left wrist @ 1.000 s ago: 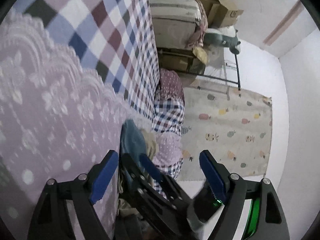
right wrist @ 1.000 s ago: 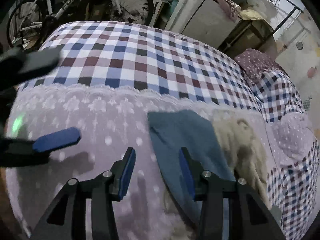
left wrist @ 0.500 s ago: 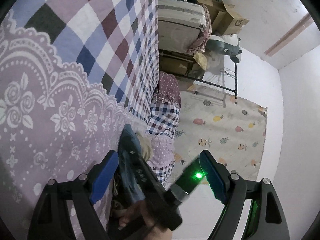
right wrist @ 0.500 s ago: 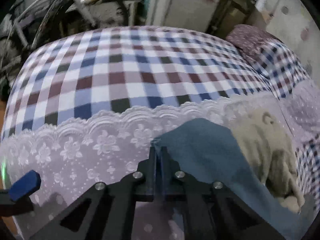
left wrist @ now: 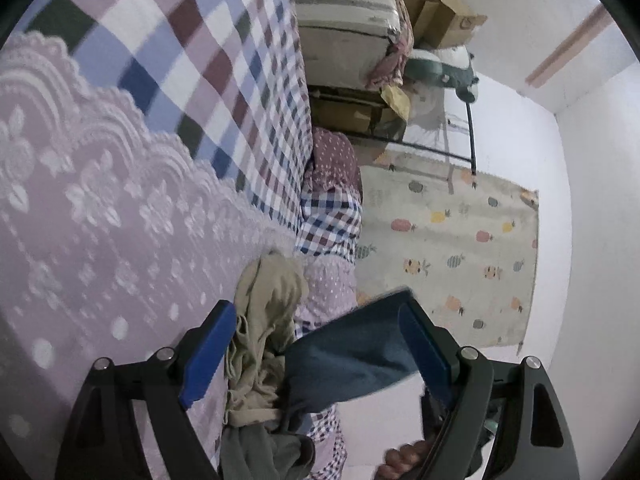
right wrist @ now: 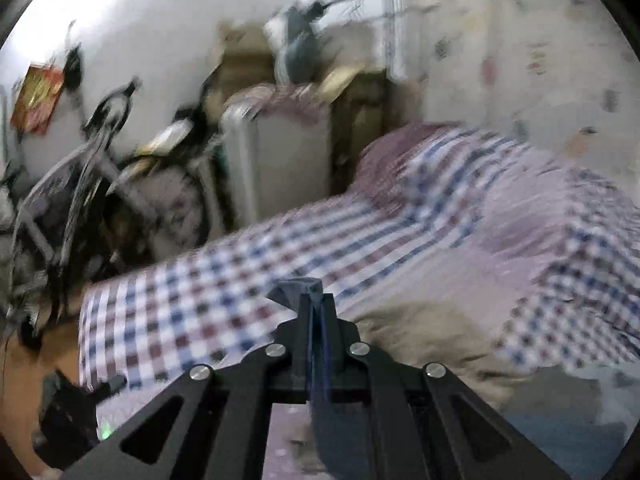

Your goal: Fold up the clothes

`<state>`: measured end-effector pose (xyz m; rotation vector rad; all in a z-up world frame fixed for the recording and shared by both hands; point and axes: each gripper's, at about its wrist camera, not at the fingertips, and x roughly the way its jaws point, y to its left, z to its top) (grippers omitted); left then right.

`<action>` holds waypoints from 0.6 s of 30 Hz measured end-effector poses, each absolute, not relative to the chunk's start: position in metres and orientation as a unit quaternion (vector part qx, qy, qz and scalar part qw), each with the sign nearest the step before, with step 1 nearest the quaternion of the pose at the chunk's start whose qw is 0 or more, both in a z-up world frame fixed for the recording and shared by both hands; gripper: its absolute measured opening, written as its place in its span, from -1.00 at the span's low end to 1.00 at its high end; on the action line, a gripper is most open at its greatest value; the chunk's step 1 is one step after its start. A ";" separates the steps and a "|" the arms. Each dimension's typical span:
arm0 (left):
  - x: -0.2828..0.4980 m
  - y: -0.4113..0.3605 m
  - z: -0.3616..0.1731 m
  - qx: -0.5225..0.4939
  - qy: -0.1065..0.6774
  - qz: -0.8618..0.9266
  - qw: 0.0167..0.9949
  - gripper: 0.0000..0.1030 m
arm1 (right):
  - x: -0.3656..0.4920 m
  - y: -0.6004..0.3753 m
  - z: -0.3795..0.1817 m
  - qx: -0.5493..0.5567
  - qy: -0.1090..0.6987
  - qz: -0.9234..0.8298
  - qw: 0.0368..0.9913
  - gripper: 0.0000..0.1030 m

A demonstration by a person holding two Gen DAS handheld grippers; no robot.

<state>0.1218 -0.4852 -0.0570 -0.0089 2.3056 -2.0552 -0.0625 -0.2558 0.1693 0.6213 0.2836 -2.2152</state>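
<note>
Blue garment (left wrist: 352, 354), corner now pinched in right gripper (right wrist: 314, 312), lifted off the bed (left wrist: 100, 220) toward 3 o'clock; left gripper (left wrist: 316, 354) wide, empty. Ready for spreading.

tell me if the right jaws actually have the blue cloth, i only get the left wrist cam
Observer: Yes. The right gripper has its jaws shut on a corner of the blue garment, and a small tuft pokes out past the tips.
Operator: ok whats past the far side of the bed
Observer: A bicycle stands against the wall there, next to a pale suitcase.
Operator: anything on that wall
Observer: A red poster hangs on it, up and to the left of the bicycle in the right wrist view.
</note>
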 end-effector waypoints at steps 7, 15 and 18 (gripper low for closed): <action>0.101 -0.459 -0.028 0.026 0.699 -0.714 -0.001 0.68 | -0.059 -0.128 0.240 0.193 0.058 -0.935 0.293 -0.97; 0.080 -0.421 -0.004 0.059 0.653 -0.755 -0.028 0.68 | -0.041 0.026 0.292 0.164 0.024 -0.971 0.175 -0.97; 0.074 -0.408 0.003 0.068 0.640 -0.765 -0.037 0.68 | -0.036 0.078 0.300 0.160 0.014 -0.977 0.137 -0.97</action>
